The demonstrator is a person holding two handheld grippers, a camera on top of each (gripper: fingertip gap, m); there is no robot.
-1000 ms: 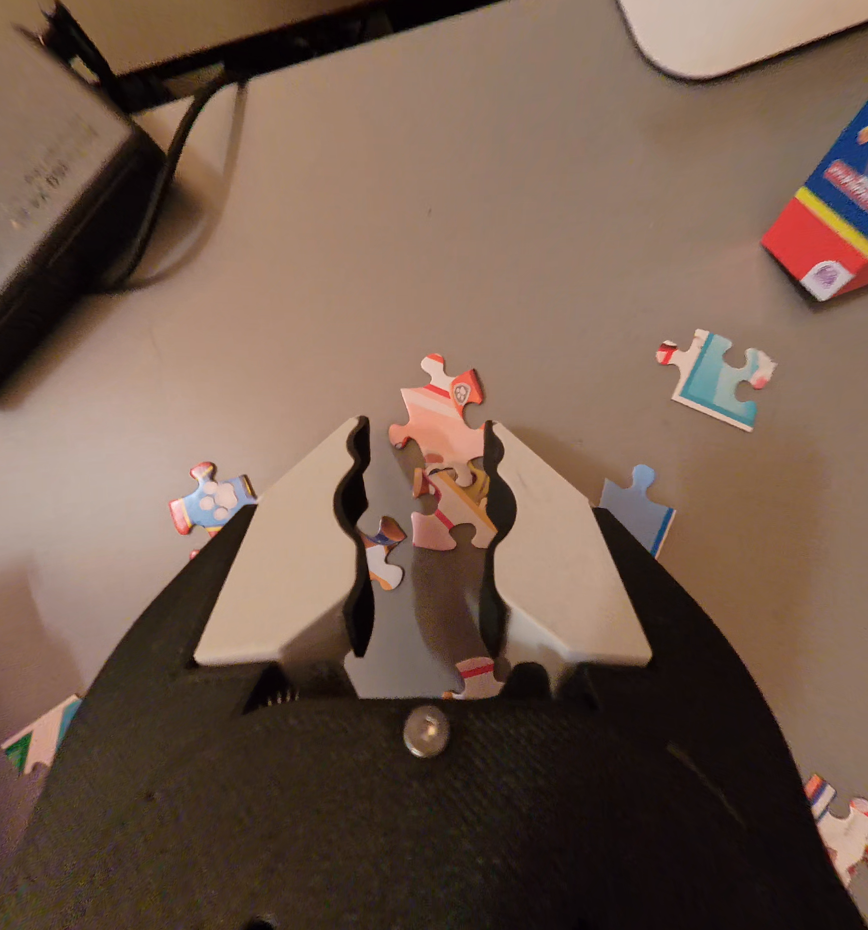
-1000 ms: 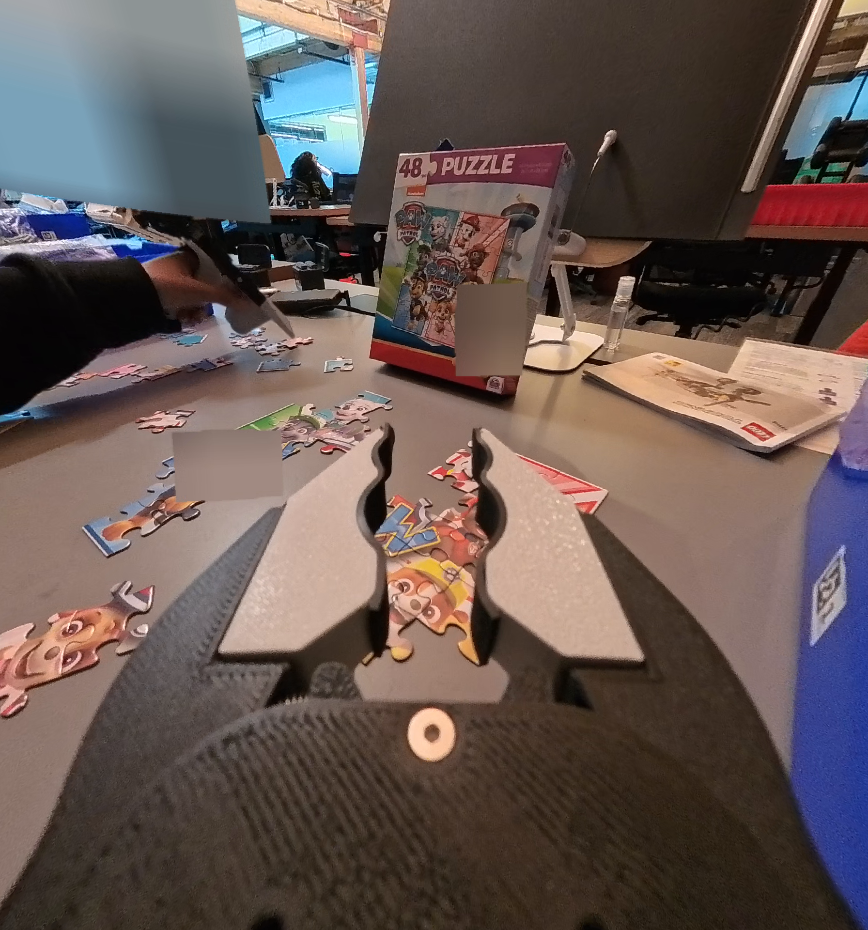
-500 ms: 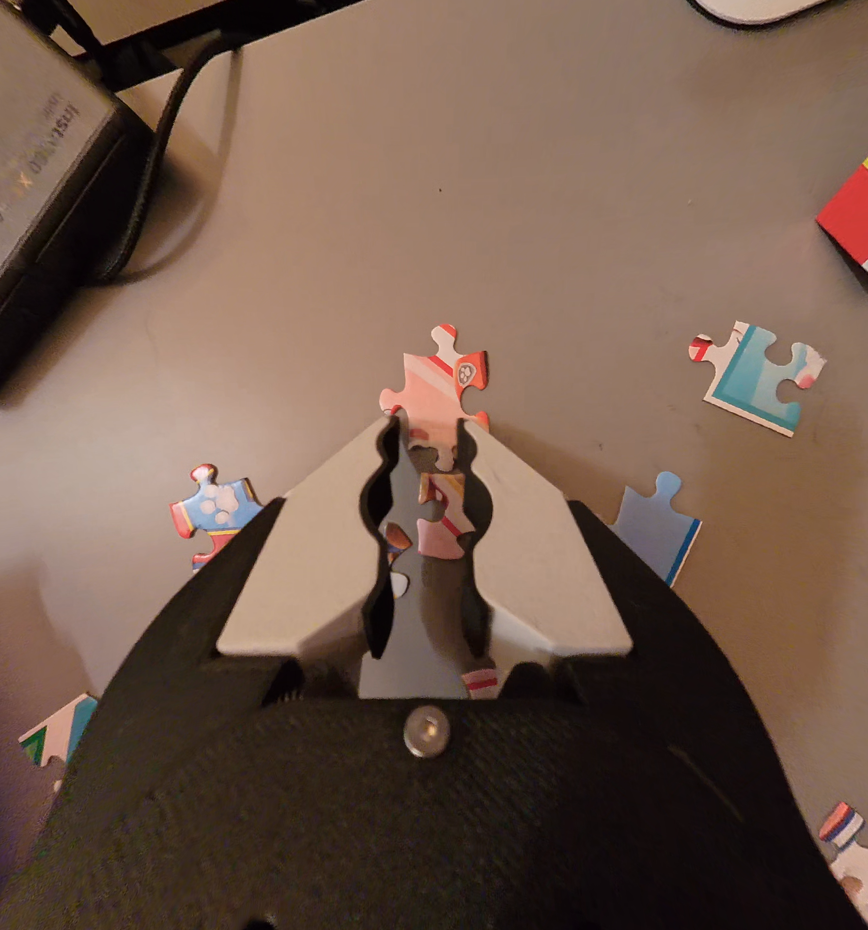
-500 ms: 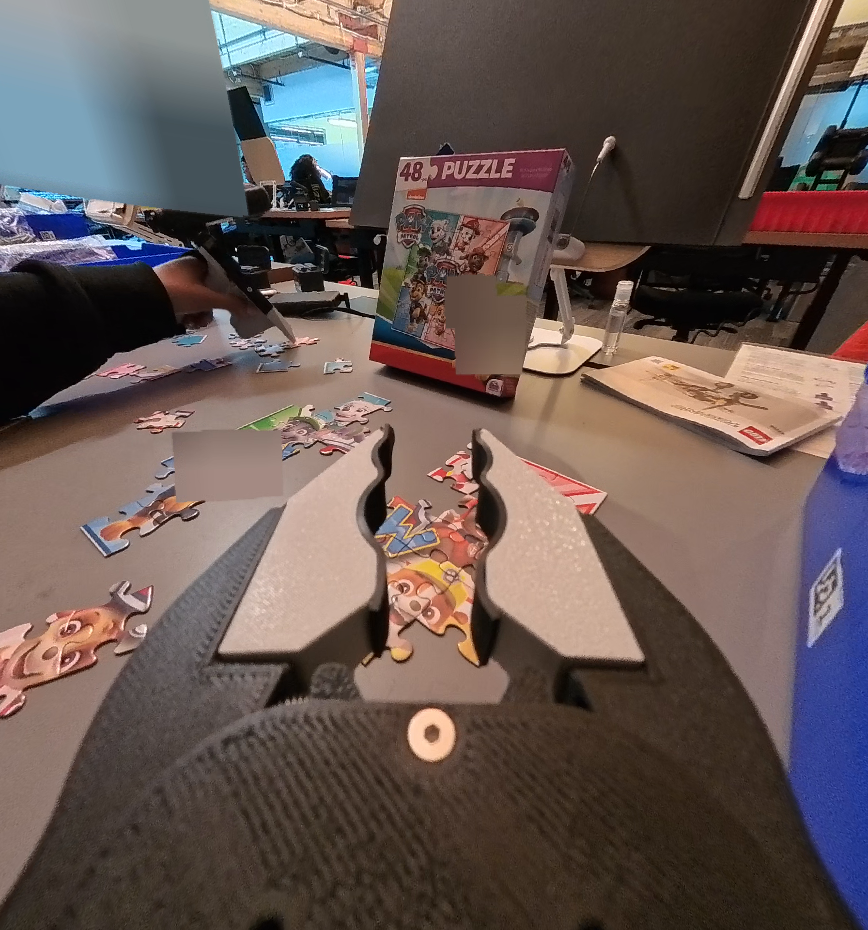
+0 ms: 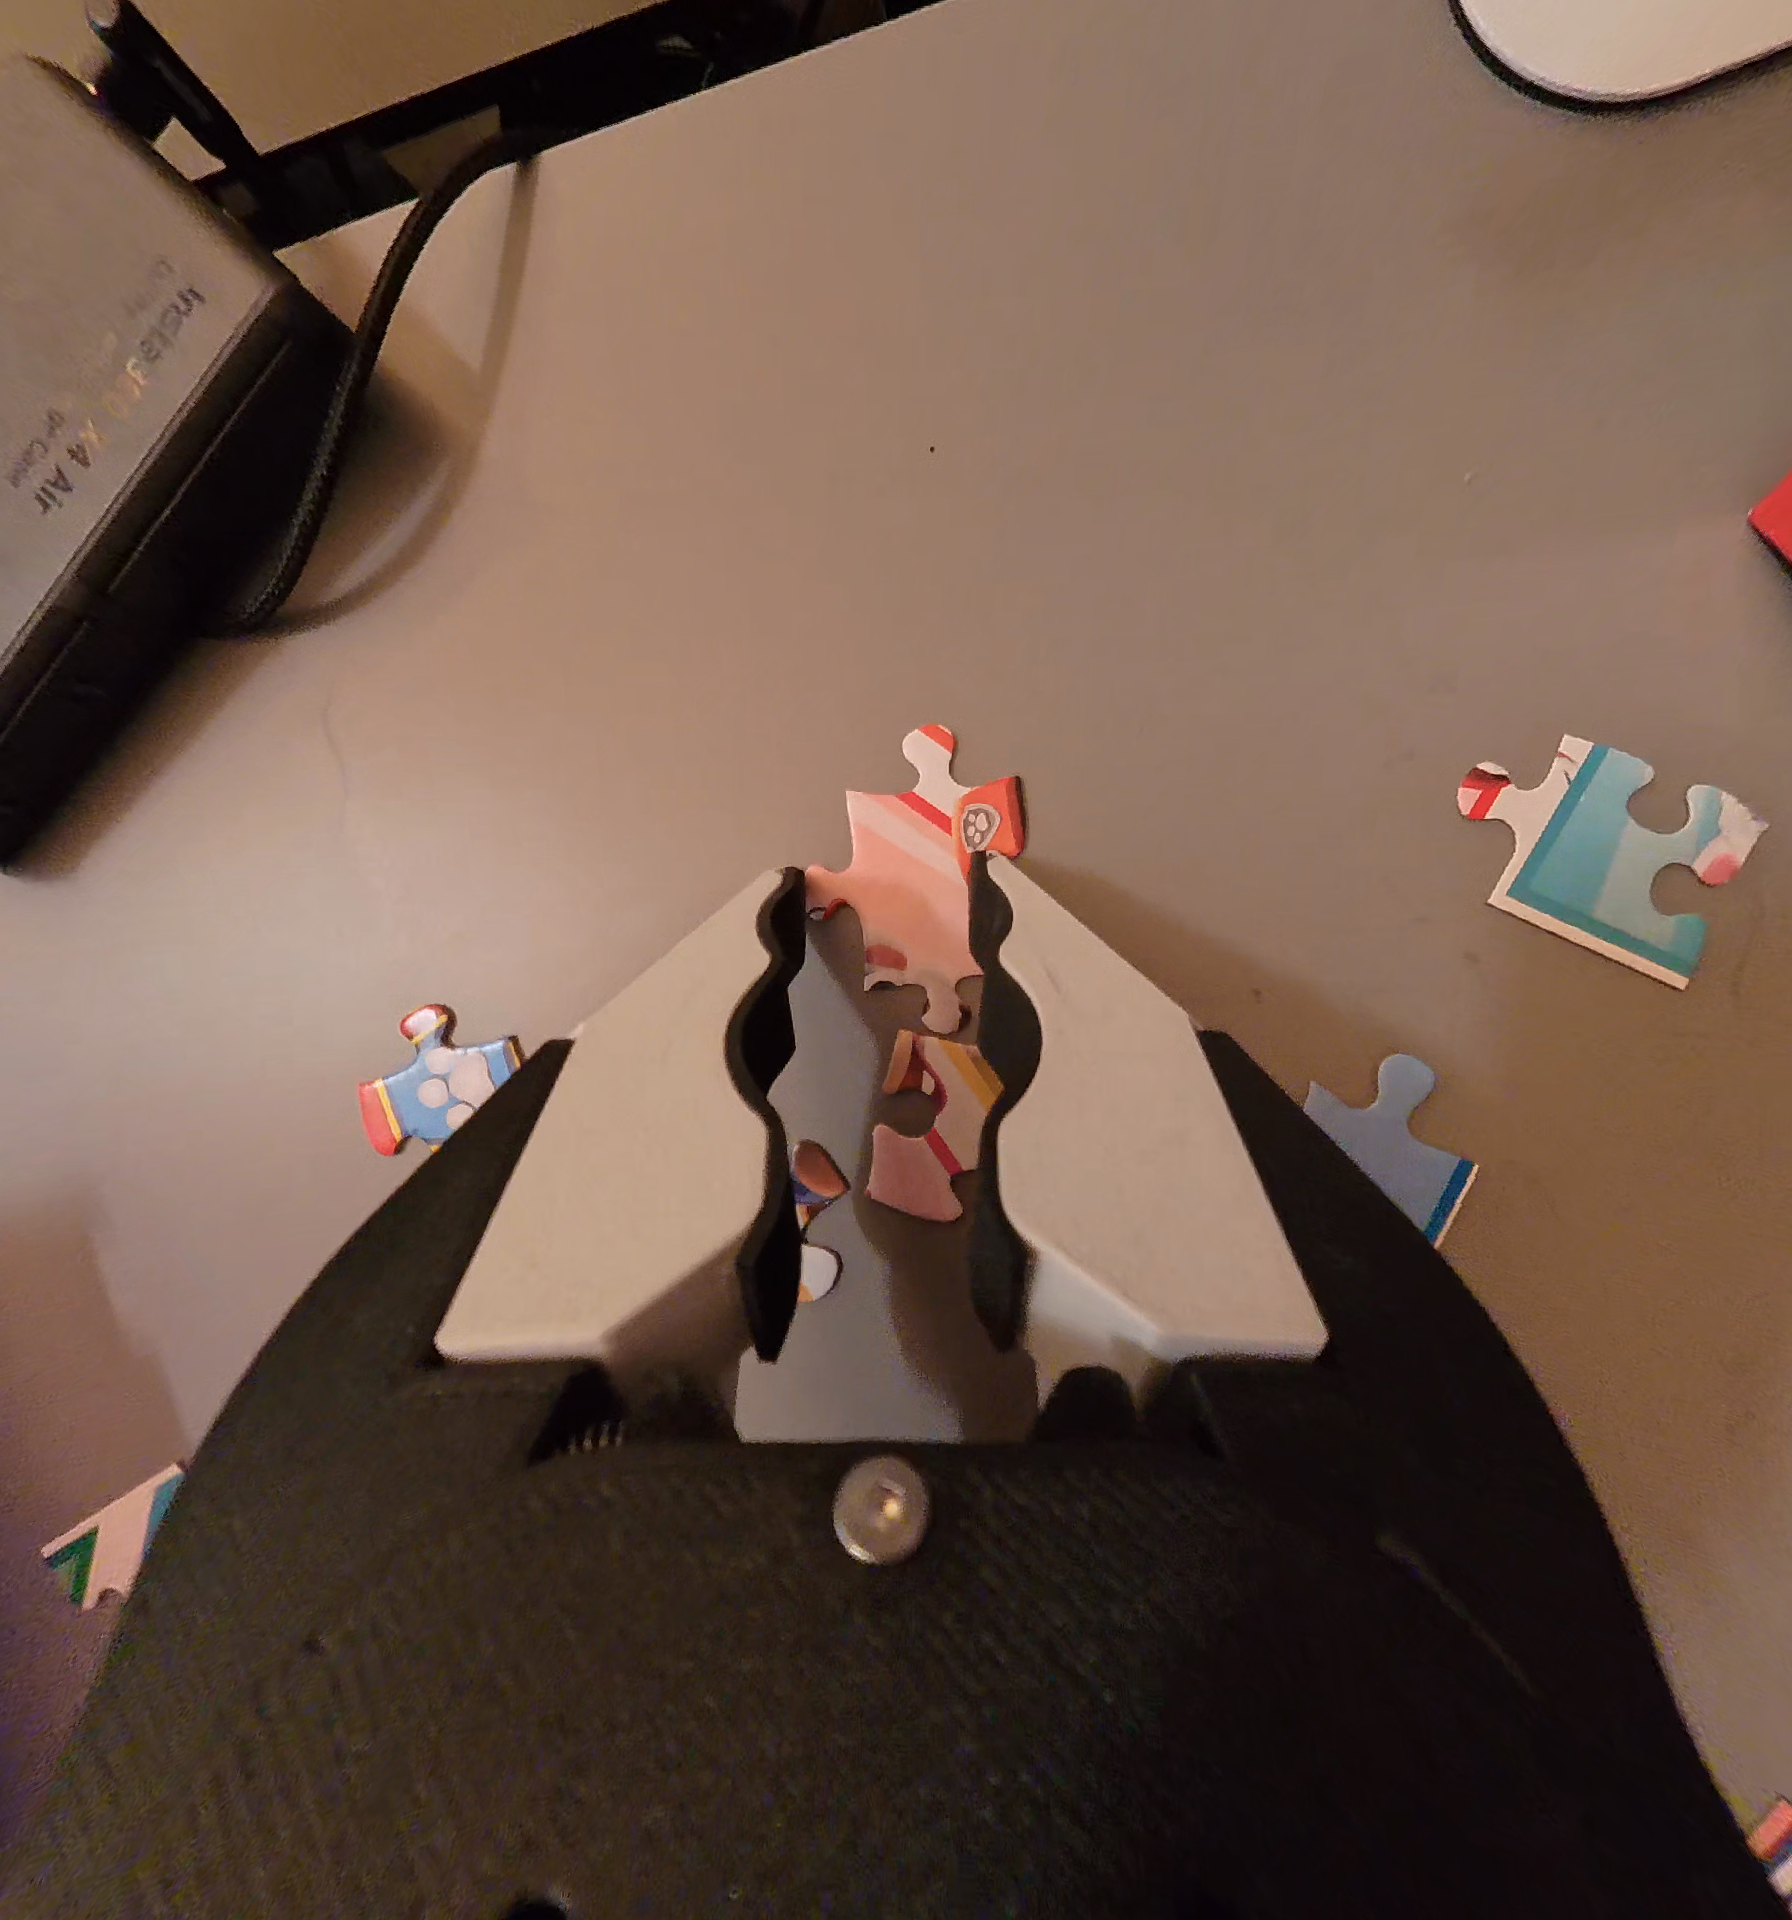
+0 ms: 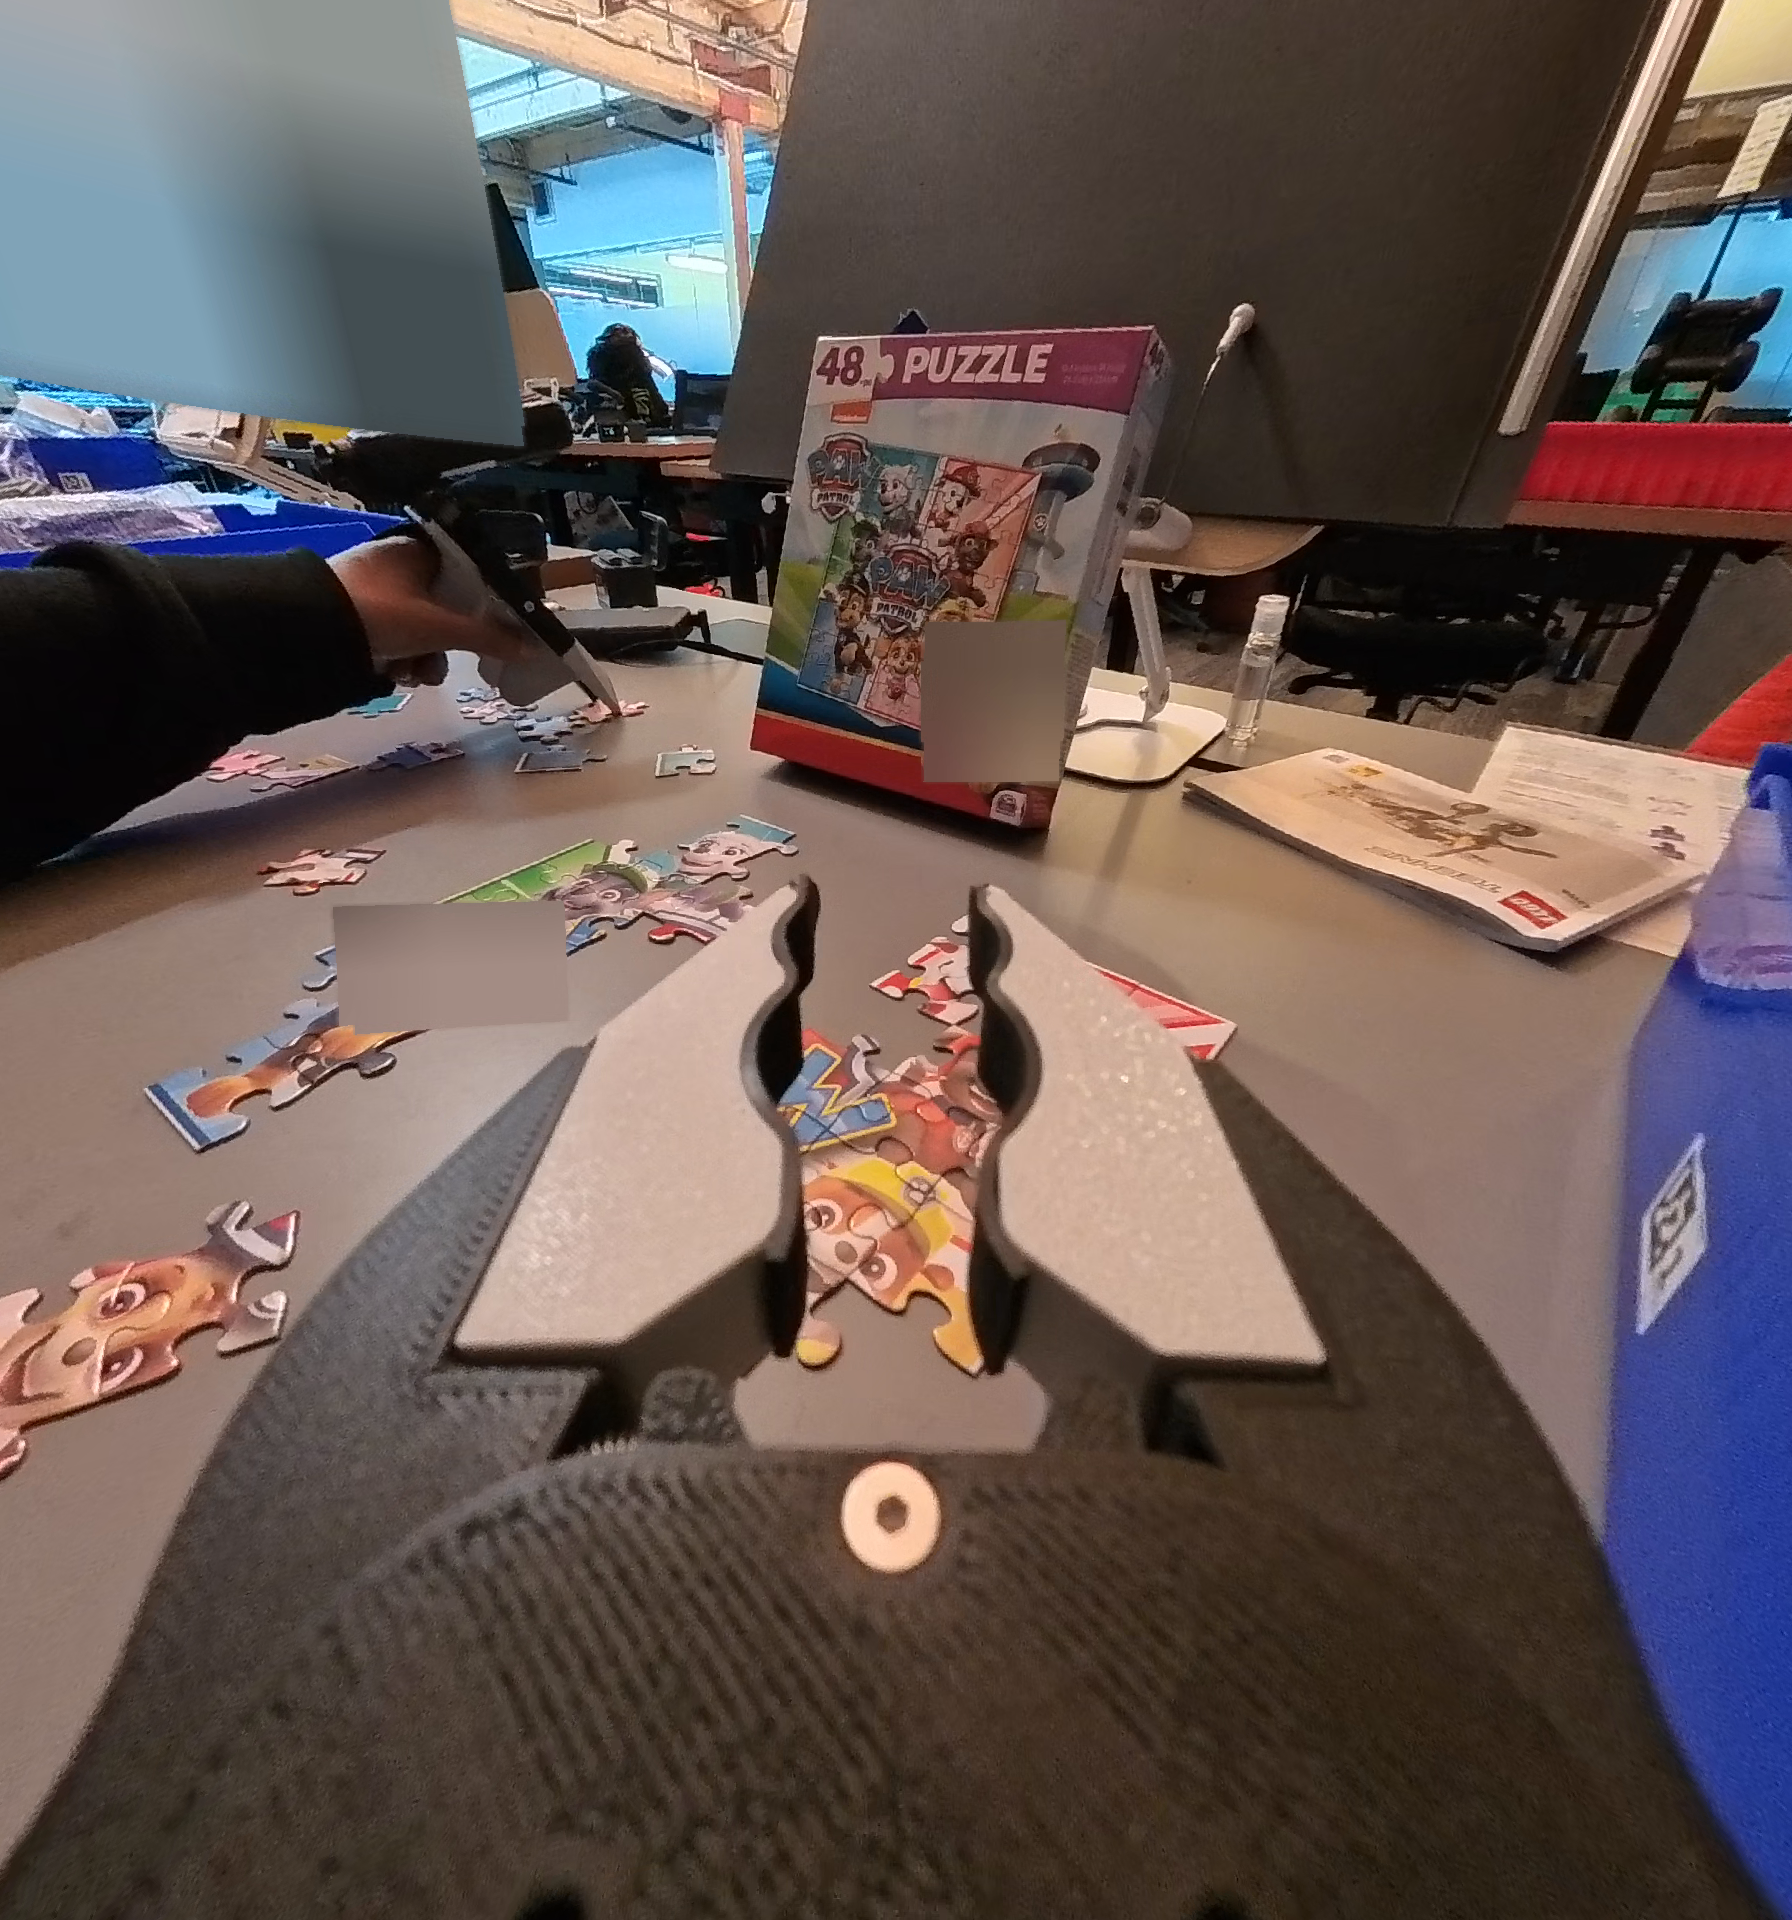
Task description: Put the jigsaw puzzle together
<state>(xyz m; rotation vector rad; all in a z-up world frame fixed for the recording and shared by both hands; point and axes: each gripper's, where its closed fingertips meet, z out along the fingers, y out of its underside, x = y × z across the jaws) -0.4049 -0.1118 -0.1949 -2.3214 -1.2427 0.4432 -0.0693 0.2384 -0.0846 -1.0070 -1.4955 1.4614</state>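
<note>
1. Left wrist view: We see the left gripper point(image 5: 887, 883) pointed steeply down at the grey desk point(image 5: 1079, 416), its jaws apart with a clear gap.
   - A pink striped puzzle piece point(image 5: 923, 831) lies right at the fingertips. Its lower half sits between them and its knob points away from the gripper.
   - One edge of the piece meets the left tip and the other runs under the right tip. We cannot tell whether the pads press on it.
   - A second pink piece point(image 5: 933, 1112) sits deeper in the gap against the right pad, a little apart from the first.
   - A blue paw-print piece point(image 5: 445, 1081) shows to the left of the fingers and a pale blue one point(image 5: 1391, 1132) to the right.
   - A teal piece point(image 5: 1609, 862) is well off to the right, and a black case point(image 5: 71, 416) lies far left.

2. Right wrist view: We see the right gripper point(image 6: 892, 904) held low over the desk point(image 6: 1391, 1039), jaws apart and nothing between the pads.
   - Under it lies a joined patch of pieces point(image 6: 892, 1153).
   - Far ahead and to the left, the left gripper point(image 6: 559, 665), held in a hand point(image 6: 393, 603), touches the desk with its tips among loose pieces. This makes it by far the nearer to the pink piece.
   - The puzzle box point(image 6: 965, 582) stands beyond, a booklet point(image 6: 1432, 842) lies to the right, and a blue bin point(image 6: 1754, 1247) is close on the right.
</note>
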